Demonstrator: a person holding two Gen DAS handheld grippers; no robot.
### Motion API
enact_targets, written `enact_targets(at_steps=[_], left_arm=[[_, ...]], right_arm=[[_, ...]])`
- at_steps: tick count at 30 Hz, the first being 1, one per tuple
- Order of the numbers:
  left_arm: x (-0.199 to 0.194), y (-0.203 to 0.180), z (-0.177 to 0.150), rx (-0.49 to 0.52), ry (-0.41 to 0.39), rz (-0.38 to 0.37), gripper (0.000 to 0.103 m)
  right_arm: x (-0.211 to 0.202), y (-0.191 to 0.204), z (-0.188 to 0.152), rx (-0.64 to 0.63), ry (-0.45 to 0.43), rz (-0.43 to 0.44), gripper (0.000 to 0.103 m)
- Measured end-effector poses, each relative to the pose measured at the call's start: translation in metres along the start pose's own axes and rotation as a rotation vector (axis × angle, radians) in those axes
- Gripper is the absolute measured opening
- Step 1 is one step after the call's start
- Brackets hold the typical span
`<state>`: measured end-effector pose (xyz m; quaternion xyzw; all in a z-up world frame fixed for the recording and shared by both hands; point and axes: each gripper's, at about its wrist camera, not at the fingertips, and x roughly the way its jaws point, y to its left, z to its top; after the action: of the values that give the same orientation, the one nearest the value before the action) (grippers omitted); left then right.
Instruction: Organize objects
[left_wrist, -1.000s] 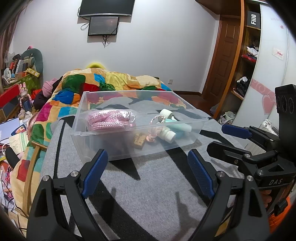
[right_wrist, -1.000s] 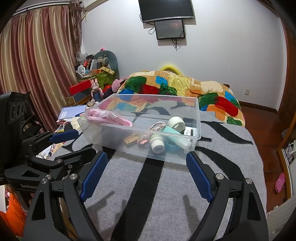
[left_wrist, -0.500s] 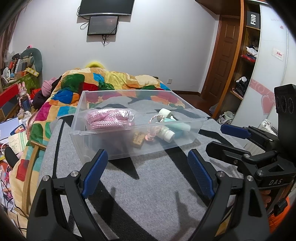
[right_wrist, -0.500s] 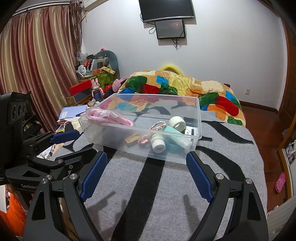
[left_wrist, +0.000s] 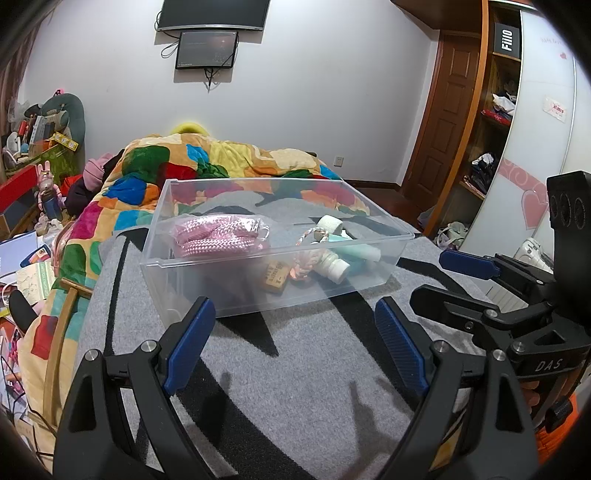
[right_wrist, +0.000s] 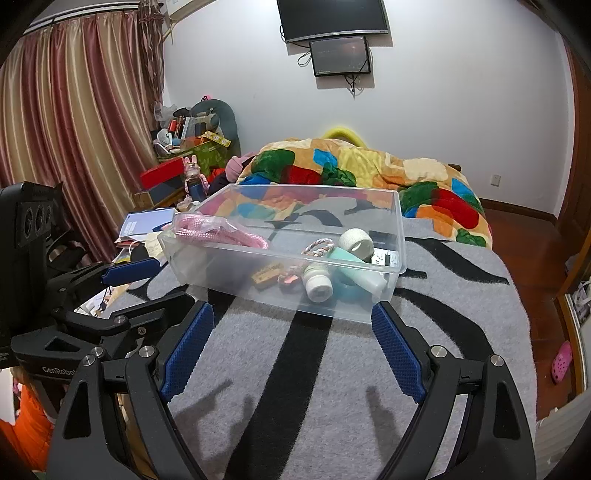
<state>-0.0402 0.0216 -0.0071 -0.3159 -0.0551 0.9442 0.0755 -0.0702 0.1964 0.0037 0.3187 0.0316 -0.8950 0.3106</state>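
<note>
A: Left wrist view: the clear bin (left_wrist: 236, 295) sits on the grey striped blanket (left_wrist: 295, 387), with the pink rope (left_wrist: 218, 236), the white bottle (left_wrist: 334, 267), the teal tube (left_wrist: 356, 253) and the tape roll (left_wrist: 330, 222) all inside it. The left gripper (left_wrist: 295, 321) is spread wide and holds nothing.

B: And the right gripper (right_wrist: 291, 325)?

A: Wide apart too, nothing in it. It hangs just in front of the bin's near corner.

B: So what is the good way to go in?

A: I think come over the rim from above, not through the wall. Pick one small thing, like the bottle, and close on its middle.

B: Is there room?

A: Plenty on the blanket in front. The bed edge (right_wrist: 517, 332) drops off on the right, so keep things away from there.
</note>
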Motion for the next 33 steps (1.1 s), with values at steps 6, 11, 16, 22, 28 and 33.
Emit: enact_targets(at_steps=[6,11,16,22,28,33], left_arm=[[0.0007,-0.0003,-0.0001,0.0,0.0,0.001,0.089],[0.0002,0.0001,0.0,0.0,-0.001,0.0,0.089],[-0.0005,0.0003,-0.0001,-0.001,-0.005,0.004,0.089],[0.001,0.0024,0.0009,-0.017,0.006,0.008,0.089],[0.0012,0.0053,0.0005,-0.034,0.012,0.011,0.089],[0.0005,0.0054,0.0008,-0.028,0.008,0.006,0.089]], right_arm=[[0.0003,-0.0005,-0.0008,-0.001,-0.001,0.003,0.086],[0.0004,0.0004,-0.0008,-0.001,-0.001,0.003,0.086],[0.0,-0.0005,-0.0008,-0.001,-0.003,0.003,0.086],[0.0,-0.0005,-0.001,-0.001,-0.002,0.004,0.086],[0.0001,-0.0001,-0.0011,0.0,-0.002,0.004,0.086],[0.0001,-0.0004,-0.0012,0.0,-0.002,0.004,0.086]])
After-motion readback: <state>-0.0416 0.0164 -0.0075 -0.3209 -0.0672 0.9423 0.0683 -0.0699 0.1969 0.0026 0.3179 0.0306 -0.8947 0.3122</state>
